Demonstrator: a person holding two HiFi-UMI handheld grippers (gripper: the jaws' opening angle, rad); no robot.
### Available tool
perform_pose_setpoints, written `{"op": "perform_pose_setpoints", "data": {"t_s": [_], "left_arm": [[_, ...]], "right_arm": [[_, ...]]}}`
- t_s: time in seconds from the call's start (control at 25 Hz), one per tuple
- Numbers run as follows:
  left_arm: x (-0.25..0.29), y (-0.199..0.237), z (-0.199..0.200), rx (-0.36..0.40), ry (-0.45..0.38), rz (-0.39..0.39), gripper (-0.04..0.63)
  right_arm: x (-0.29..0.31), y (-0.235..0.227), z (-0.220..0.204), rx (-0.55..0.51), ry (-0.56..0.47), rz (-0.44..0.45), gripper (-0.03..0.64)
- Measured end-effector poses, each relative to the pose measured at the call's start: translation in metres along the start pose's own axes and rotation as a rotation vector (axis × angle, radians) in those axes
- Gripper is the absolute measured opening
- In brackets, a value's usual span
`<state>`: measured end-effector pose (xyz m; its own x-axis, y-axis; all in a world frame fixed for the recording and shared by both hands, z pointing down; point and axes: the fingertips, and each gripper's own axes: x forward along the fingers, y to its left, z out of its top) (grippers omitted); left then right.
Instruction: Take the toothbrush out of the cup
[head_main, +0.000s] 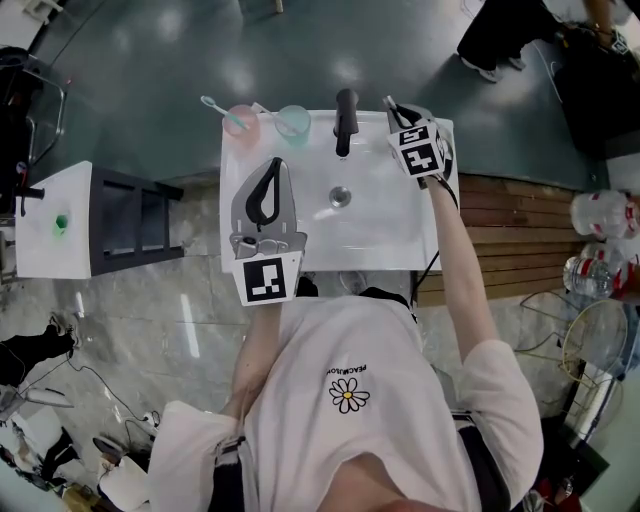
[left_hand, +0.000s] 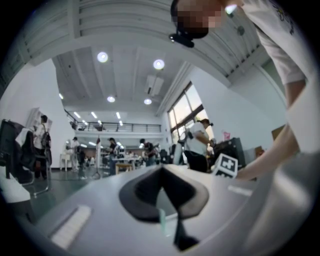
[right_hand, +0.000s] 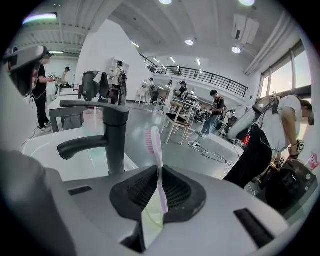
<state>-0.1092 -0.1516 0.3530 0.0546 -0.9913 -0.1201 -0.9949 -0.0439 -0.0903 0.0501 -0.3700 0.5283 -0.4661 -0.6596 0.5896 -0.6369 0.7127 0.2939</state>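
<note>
Lilac plastic toothbrush with pink bristles (right_hand: 154, 147): upright, handle pinched by right tongs (right_hand: 159, 170), bristles facing left toward the matte-black tap (right_hand: 112, 135). Grip readable only in right gripper view; in head view, covered by the marker cube (head_main: 422, 150). Pale translucent piece (right_hand: 150, 220) at the handle's lower end, under the pinch; cannot tell whether cup.

Placement from head view only: right tongs at back right corner of the white washbasin surface (head_main: 380, 230), just right of the tap. Left tongs (head_main: 272, 165) pressed together, nothing between, over the basin's left half, well apart from the toothbrush.

Counts: two toothbrushes, the second a pale-teal toothbrush (head_main: 213, 104) leaning out of the translucent pink cup (head_main: 241, 124). Translucent pale-teal cup (head_main: 293, 122) just beside it, back left. One tap, one round metal drain (head_main: 340, 196).
</note>
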Motion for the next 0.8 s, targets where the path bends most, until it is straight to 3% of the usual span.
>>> {"op": "perform_pose_setpoints", "data": {"t_s": [0.16,0.36,0.6,0.8], "left_arm": [[0.001,-0.001,0.001,-0.002,-0.006,-0.005,0.006],[0.002,-0.006,0.005,-0.010,-0.016,-0.023,0.006],[0.006,-0.011,0.016,-0.034,-0.051,-0.049,0.008],[0.013,-0.020,0.032,0.011,-0.113,-0.097,0.006]], "right_arm": [[-0.008,0.001,0.012,0.012,-0.040,0.000,0.032],[-0.040,-0.006,0.049,0.042,-0.170,-0.028,0.031],[-0.110,-0.009,0.091,0.055,-0.338,-0.072,0.031],[-0.184,0.000,0.108,0.096,-0.508,-0.149,0.031]]}}
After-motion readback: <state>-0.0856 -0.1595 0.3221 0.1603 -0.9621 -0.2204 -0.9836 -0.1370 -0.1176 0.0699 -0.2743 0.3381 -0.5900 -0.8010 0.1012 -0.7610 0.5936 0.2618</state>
